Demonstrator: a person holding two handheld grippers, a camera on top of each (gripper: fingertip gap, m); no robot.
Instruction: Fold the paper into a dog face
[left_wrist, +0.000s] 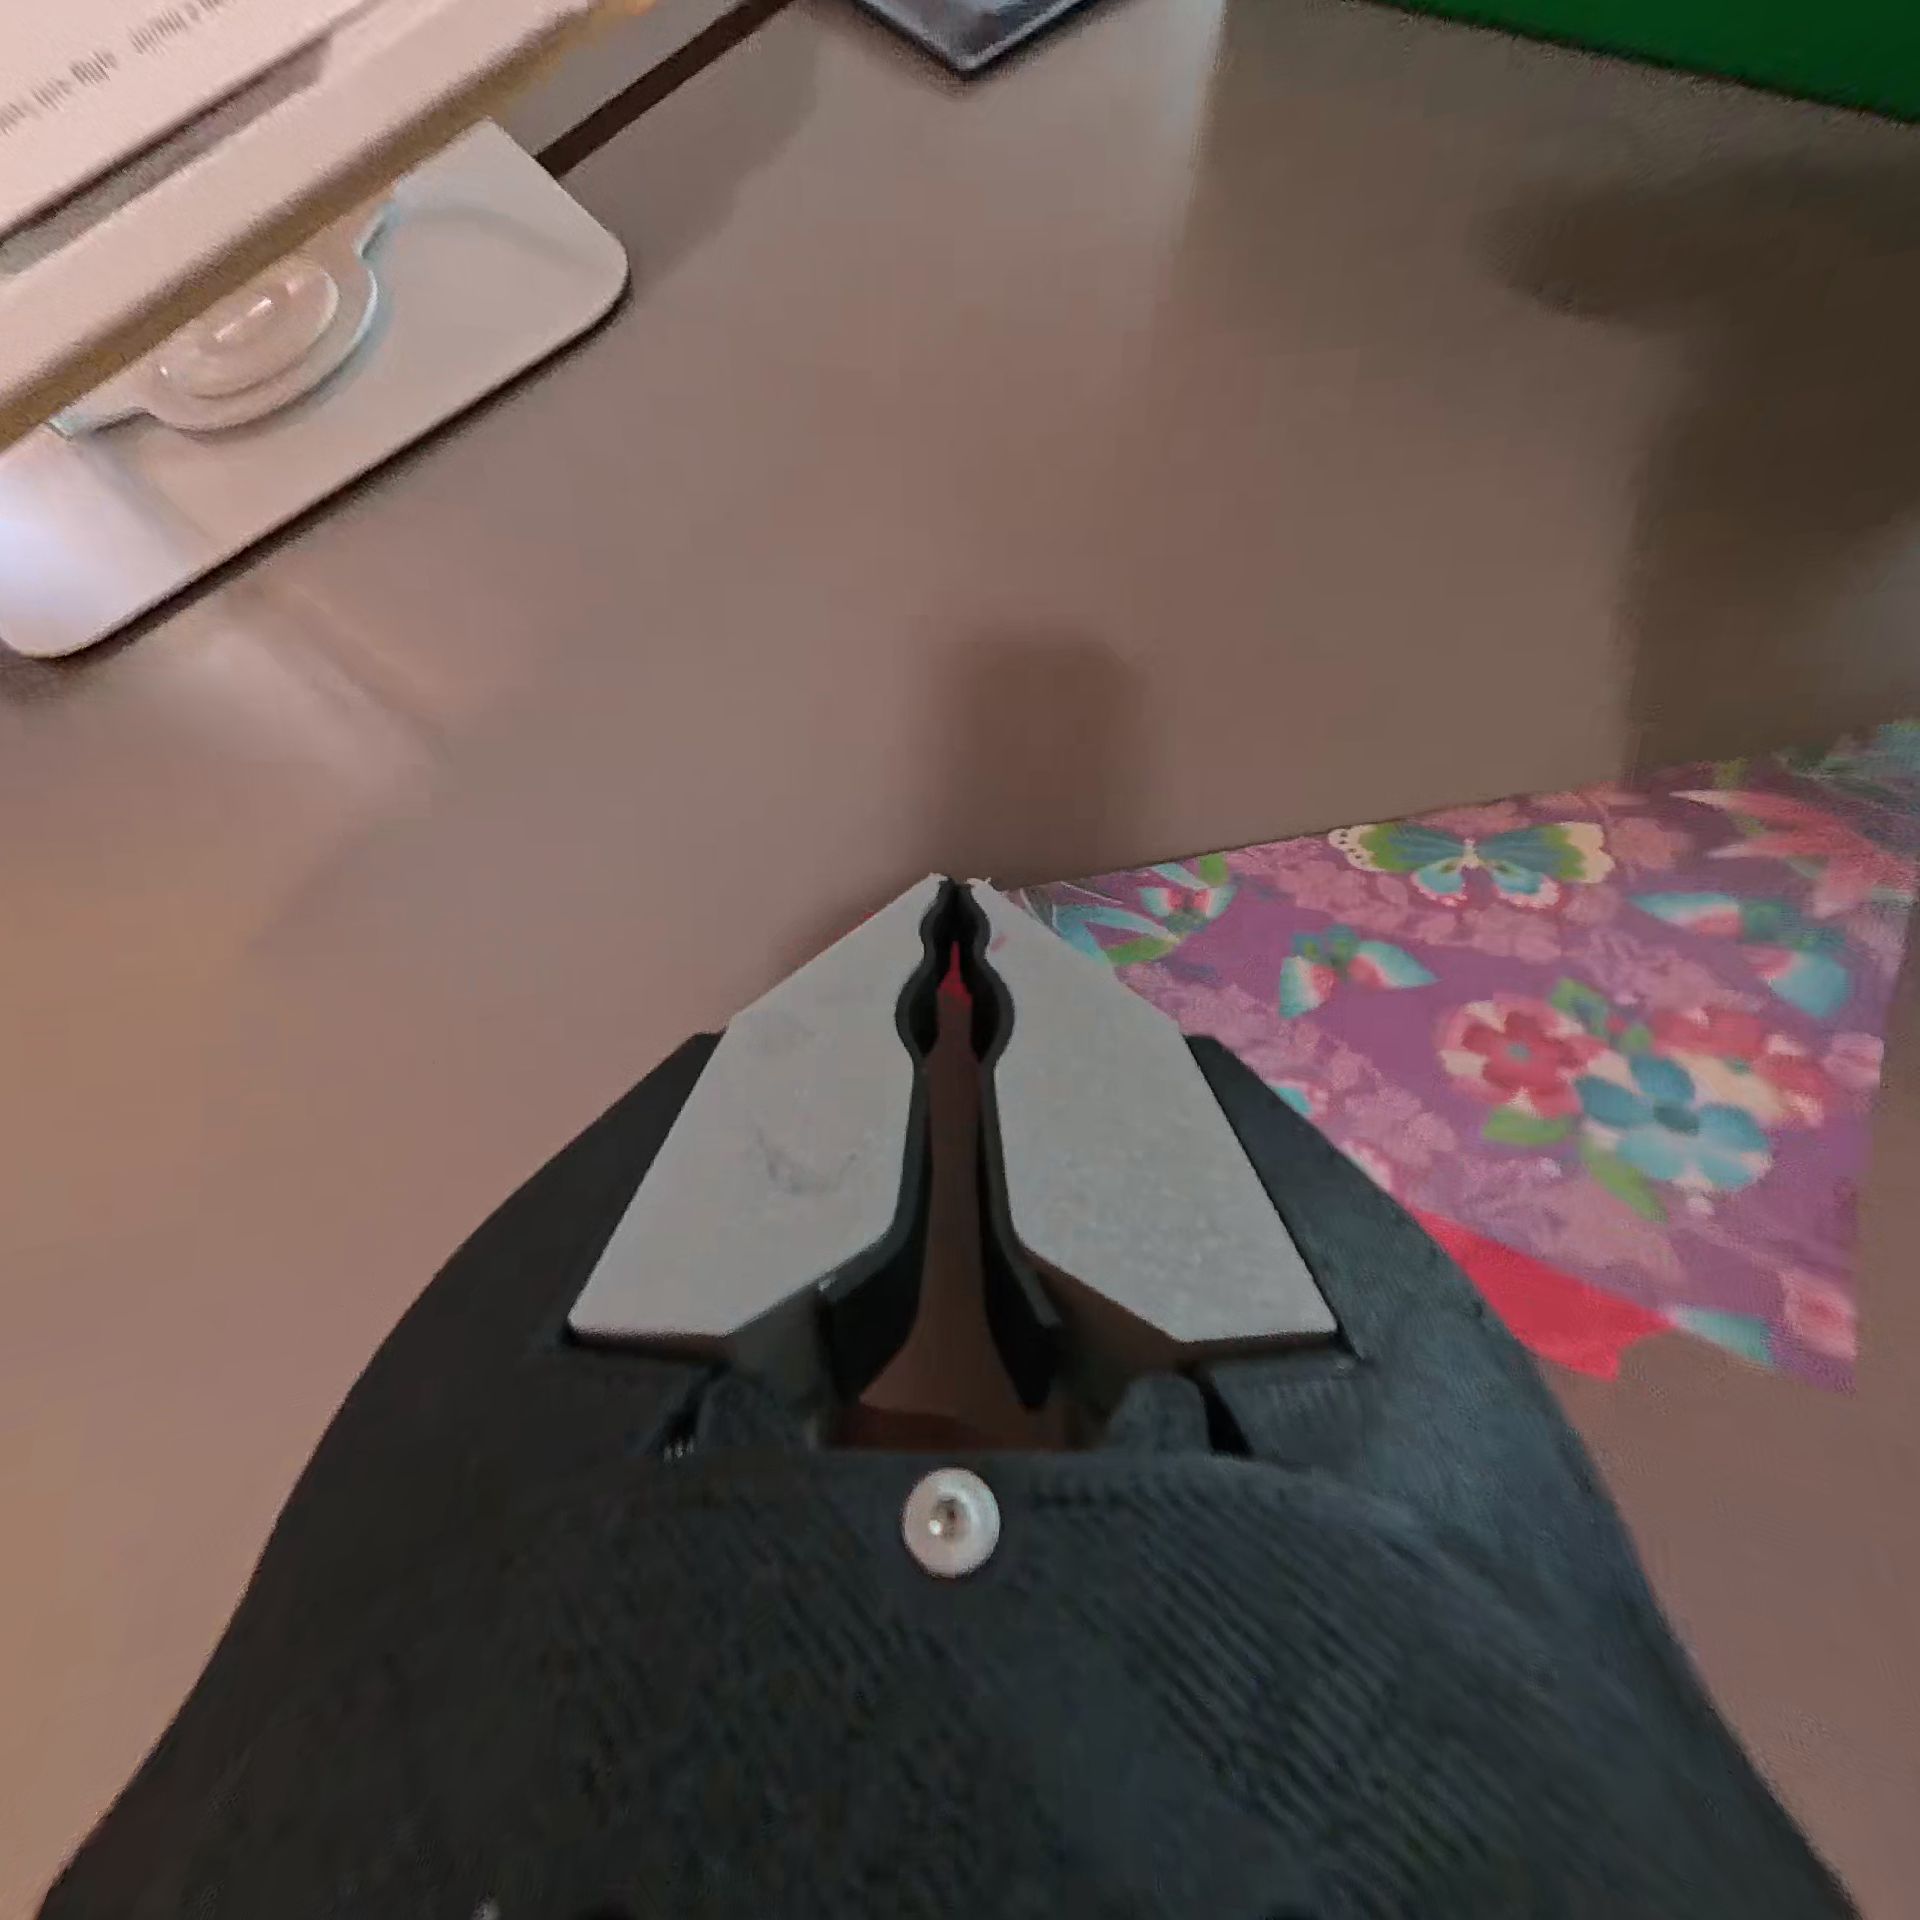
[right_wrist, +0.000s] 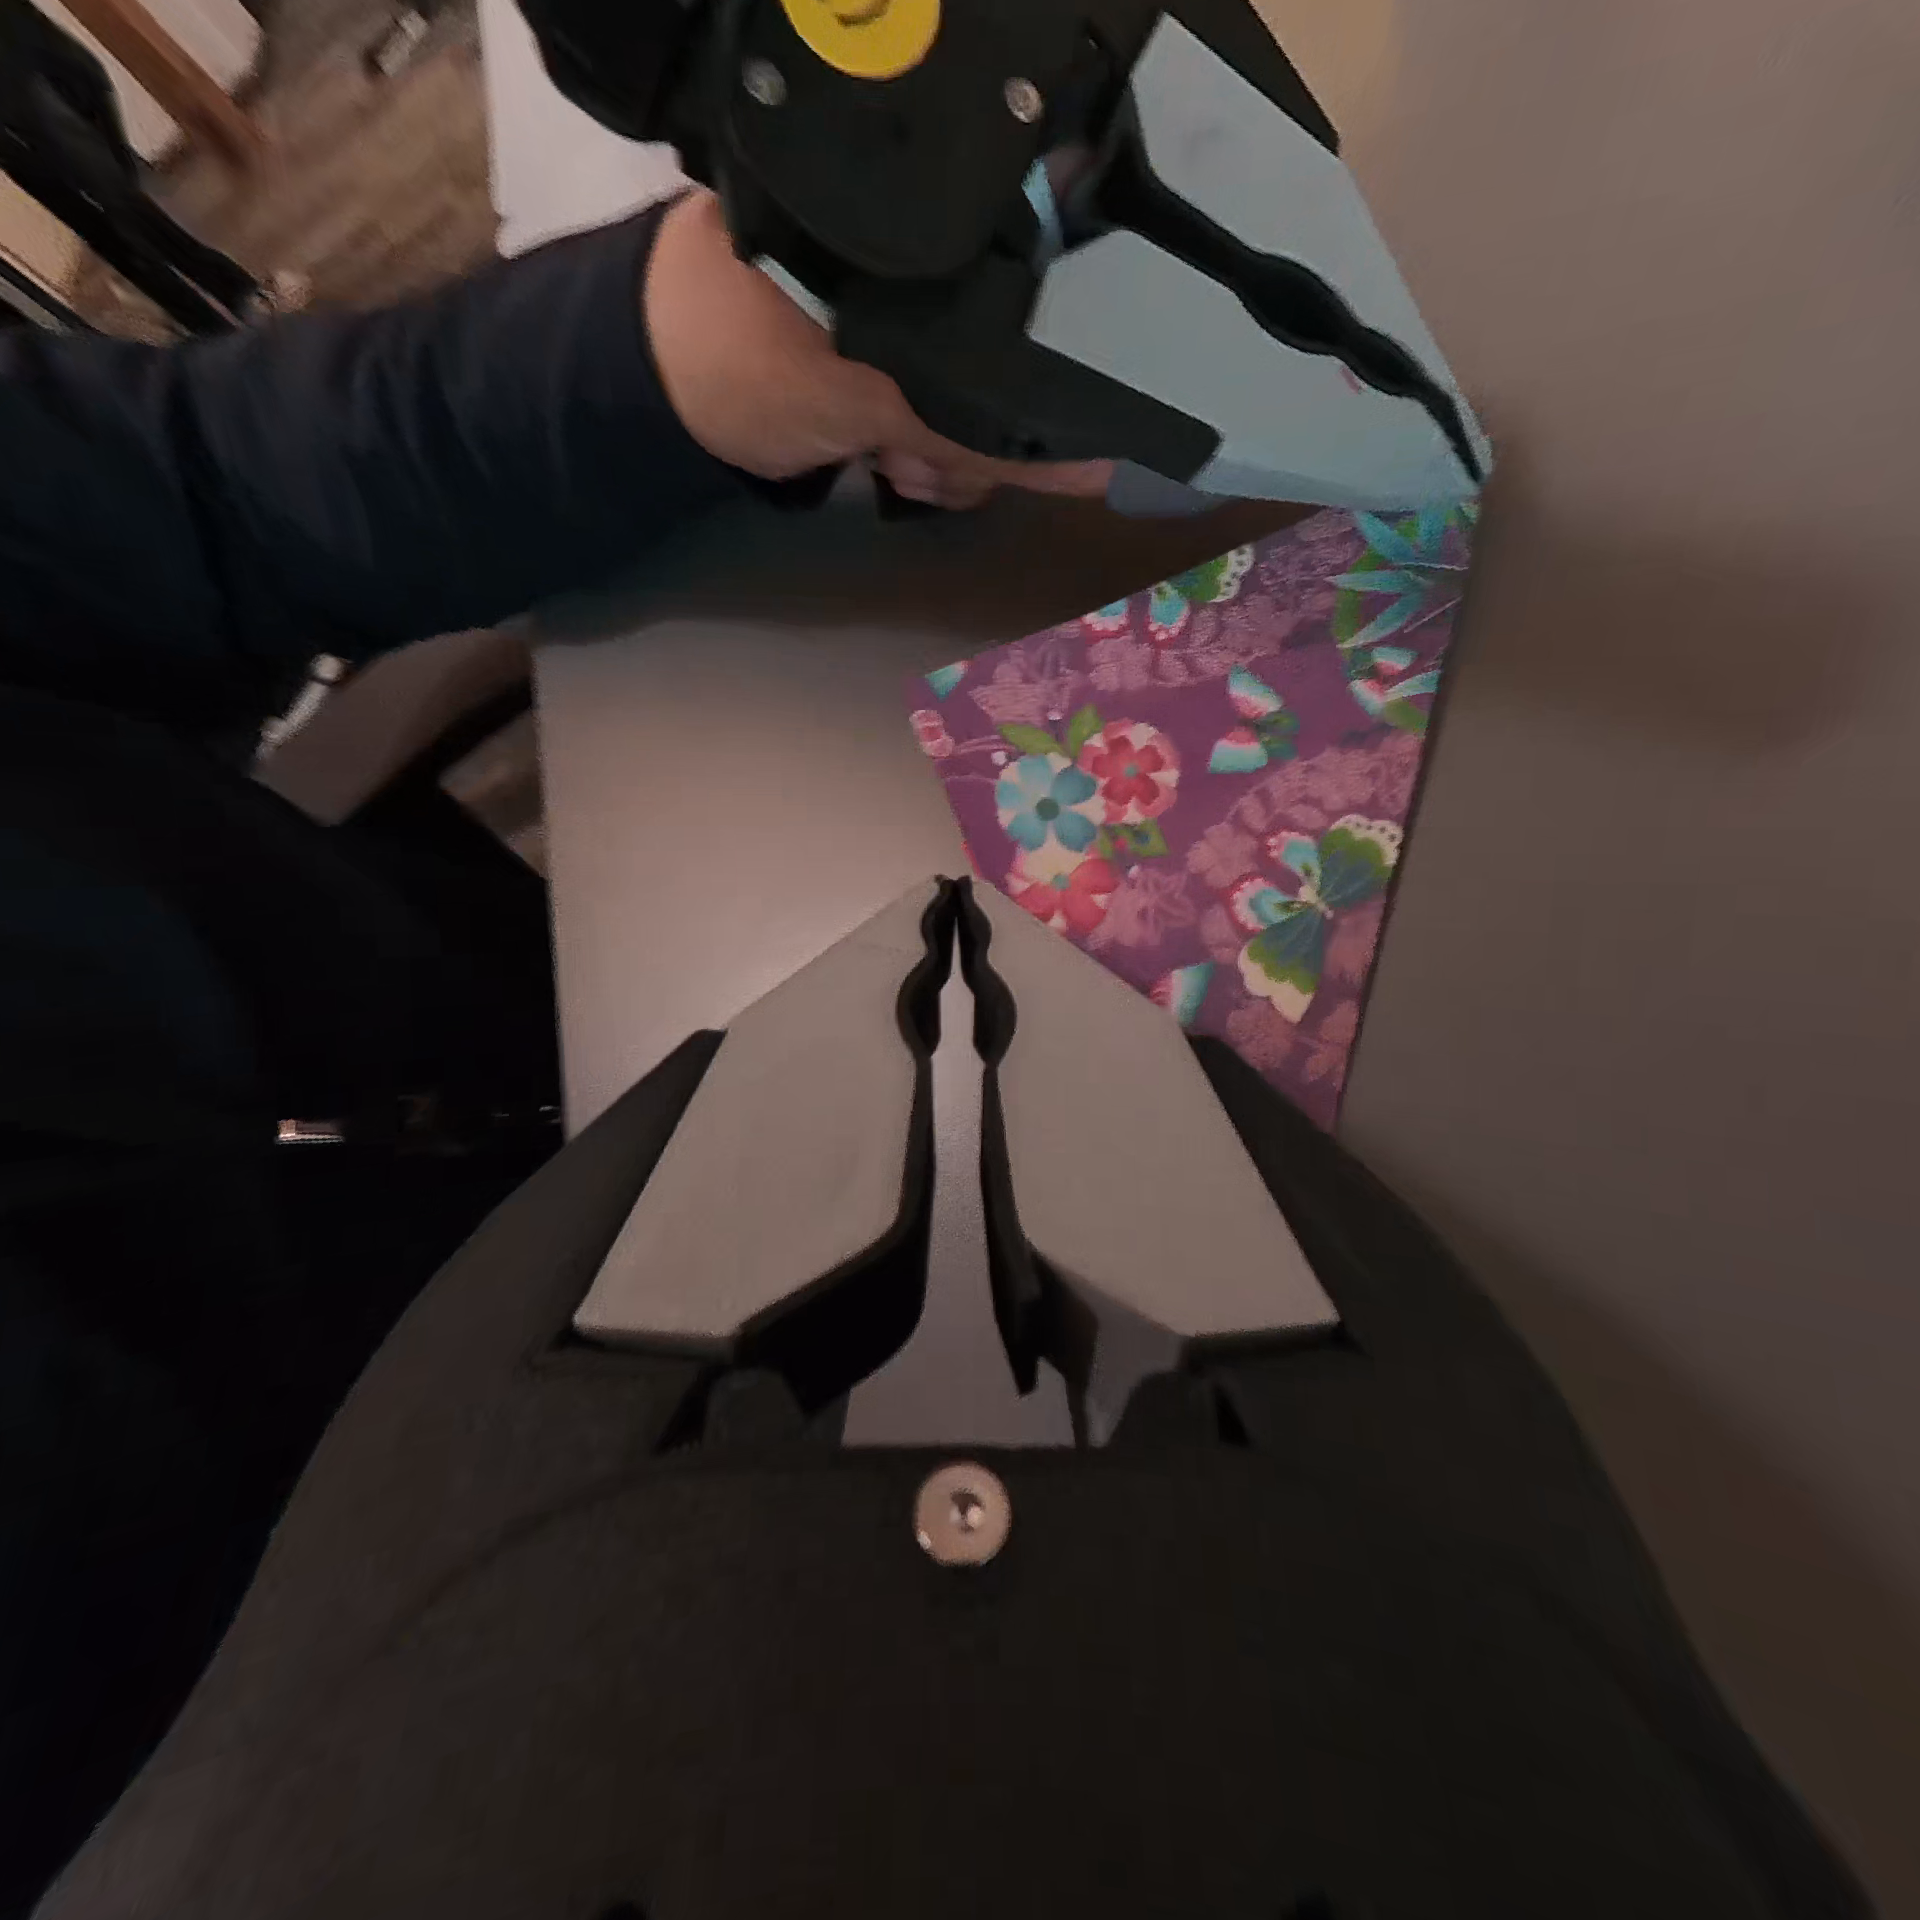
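Observation:
The paper is purple with flowers and butterflies, folded into a triangle flat on the brown table. A strip of its red underside shows at its near edge. My left gripper is shut at the paper's left corner, with a sliver of red between its jaws. In the right wrist view the paper lies ahead to the right, and the left gripper pinches its far corner. My right gripper is shut and empty, its tips just beside the paper's near-left edge.
A white monitor stand base sits at the far left. A dark flat object and a green surface are at the back. A person's dark sleeve reaches across, and the table's edge runs on the left.

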